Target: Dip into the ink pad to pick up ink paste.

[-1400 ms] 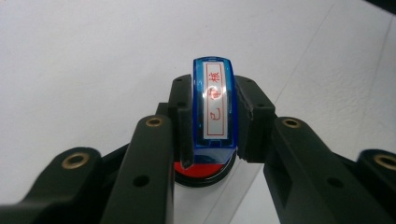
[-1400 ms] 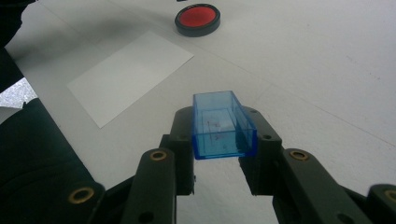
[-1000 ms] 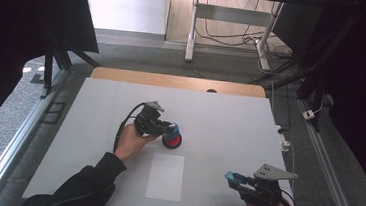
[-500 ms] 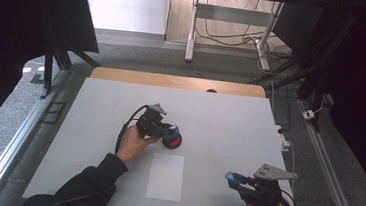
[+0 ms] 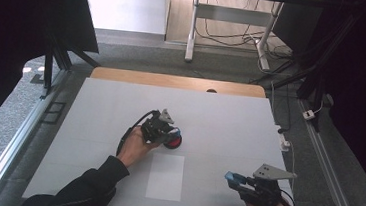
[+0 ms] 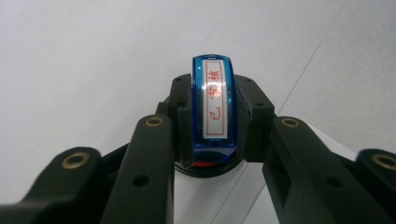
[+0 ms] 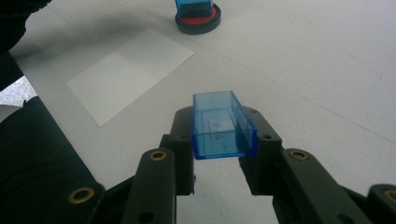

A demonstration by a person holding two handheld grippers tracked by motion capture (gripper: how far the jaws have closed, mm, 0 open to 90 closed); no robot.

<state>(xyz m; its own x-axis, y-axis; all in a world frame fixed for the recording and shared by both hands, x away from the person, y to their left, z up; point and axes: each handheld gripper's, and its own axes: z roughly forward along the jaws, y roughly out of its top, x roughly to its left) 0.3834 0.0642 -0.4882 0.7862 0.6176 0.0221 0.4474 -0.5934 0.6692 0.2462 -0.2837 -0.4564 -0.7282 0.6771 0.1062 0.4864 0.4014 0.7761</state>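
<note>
While the left gripper (image 5: pixel 168 131) sits near the middle of the flat white table (image 5: pixel 229 122), its 2 black jaws are squeezed tight on a blue clear-plastic stamp with a white label and red writing (image 6: pixel 213 107). The bottom of the stamp rests in a round red ink pad with a black rim (image 5: pixel 174 142), which lies on the table. Just below the ink pad in the high view lies a white square sheet of paper (image 5: pixel 165 177), flat on the table and close to the pad. The right gripper (image 5: pixel 237 180) is low at the right side of the table, well apart from the stamp. Its 2 jaws are closed on a small blue see-through plastic cap shaped like a box (image 7: pixel 222 126), and the cap's open side faces up.
</note>
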